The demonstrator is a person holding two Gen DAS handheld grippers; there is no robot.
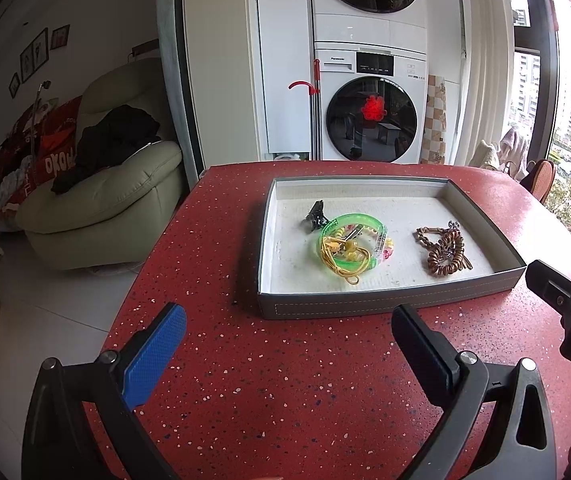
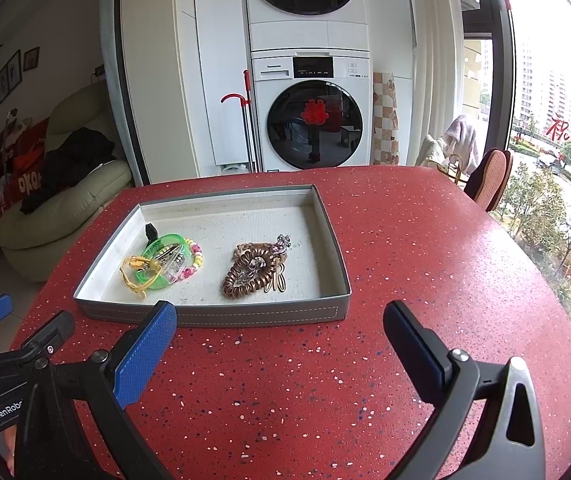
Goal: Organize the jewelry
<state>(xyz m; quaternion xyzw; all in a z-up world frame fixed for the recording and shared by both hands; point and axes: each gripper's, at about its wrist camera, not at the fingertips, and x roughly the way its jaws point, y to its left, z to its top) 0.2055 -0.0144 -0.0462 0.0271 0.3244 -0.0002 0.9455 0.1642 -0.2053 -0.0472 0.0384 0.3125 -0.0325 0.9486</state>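
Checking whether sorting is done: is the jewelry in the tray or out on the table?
In. The green bangle and brown coil bracelet lie inside the grey tray; no jewelry shows on the red table.

Left gripper (image 1: 289, 340) and right gripper (image 2: 279, 336) side by side, level, fingers (image 2: 145, 354) spread wide, holding nothing.

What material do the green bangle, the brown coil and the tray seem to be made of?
Green bangle: likely plastic, since it is translucent and glossy.
Brown coil: probably plastic with a metallic bronze sheen; it has springy spiral loops like a phone cord.
Tray: grey walls with stitched seams suggest faux leather over board; the pale lining looks like fabric, though this is uncertain.
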